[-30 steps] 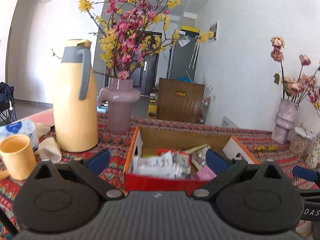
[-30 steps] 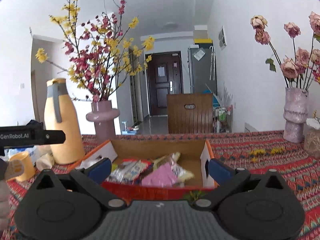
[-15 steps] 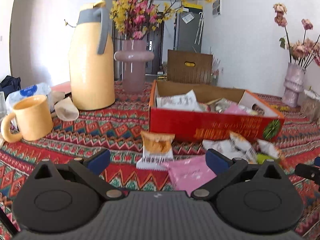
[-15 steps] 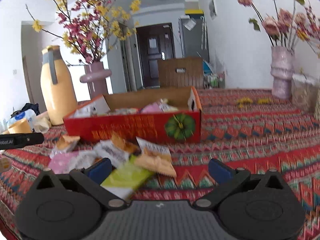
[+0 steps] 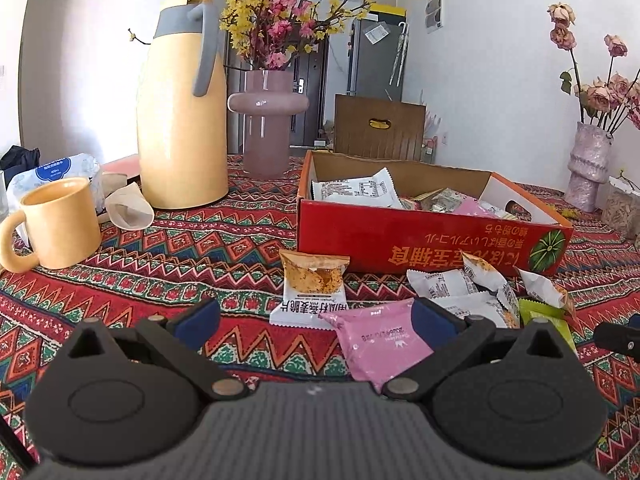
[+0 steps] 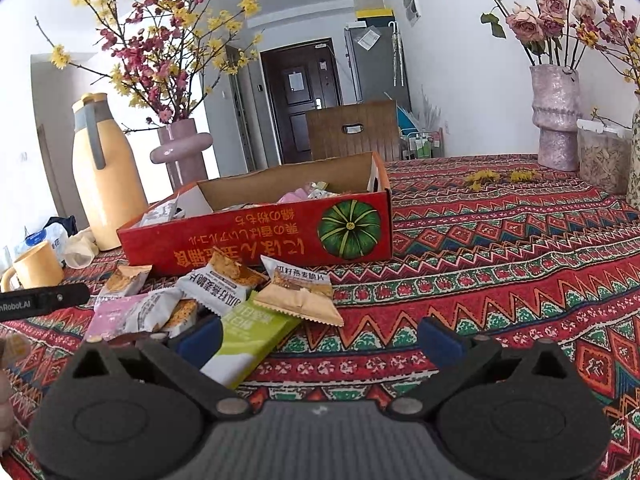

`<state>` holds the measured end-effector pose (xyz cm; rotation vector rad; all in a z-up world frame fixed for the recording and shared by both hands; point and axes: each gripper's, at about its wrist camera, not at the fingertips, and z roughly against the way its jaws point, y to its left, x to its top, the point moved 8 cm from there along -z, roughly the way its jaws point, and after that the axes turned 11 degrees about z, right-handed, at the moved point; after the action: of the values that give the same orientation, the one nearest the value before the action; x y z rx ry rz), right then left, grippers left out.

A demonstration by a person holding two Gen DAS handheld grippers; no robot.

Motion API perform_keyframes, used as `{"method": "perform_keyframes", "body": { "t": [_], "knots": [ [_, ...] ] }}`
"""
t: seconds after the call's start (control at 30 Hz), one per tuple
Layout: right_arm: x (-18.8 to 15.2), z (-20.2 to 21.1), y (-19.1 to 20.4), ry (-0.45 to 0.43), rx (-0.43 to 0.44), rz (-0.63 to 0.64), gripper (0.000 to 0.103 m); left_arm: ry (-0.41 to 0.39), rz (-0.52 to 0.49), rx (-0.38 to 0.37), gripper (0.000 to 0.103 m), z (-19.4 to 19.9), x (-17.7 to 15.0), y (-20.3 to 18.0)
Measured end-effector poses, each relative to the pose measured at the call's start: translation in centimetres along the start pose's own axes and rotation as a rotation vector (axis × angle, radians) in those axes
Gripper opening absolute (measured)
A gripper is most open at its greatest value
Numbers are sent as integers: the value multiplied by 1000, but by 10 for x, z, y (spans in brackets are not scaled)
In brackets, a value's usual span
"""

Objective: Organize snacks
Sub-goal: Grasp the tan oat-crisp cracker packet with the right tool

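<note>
Looking at both feeds, I've got the left gripper and right gripper low over the counter, fingers spread wide apart on both, holding nothing. Loose snack packets lie piled just in front of the red cardboard box, which already holds more. A pink packet sits between my left fingers.
</note>
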<state>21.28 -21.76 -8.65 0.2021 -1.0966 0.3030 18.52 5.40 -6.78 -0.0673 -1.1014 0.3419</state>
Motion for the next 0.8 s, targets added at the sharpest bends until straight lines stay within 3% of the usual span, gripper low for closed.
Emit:
{"method": "perform_keyframes", "body": {
  "t": [0.33, 0.53, 0.8],
  "knots": [
    [5, -3, 9, 51, -14, 82, 103, 8, 39, -8, 103, -1, 1, 5],
    [25, -11, 10, 68, -14, 106, 103, 8, 45, -10, 103, 0, 1, 6],
    [44, -54, 15, 157, 45, 94, 99, 16, 63, -13, 103, -1, 1, 8]
  ]
}}
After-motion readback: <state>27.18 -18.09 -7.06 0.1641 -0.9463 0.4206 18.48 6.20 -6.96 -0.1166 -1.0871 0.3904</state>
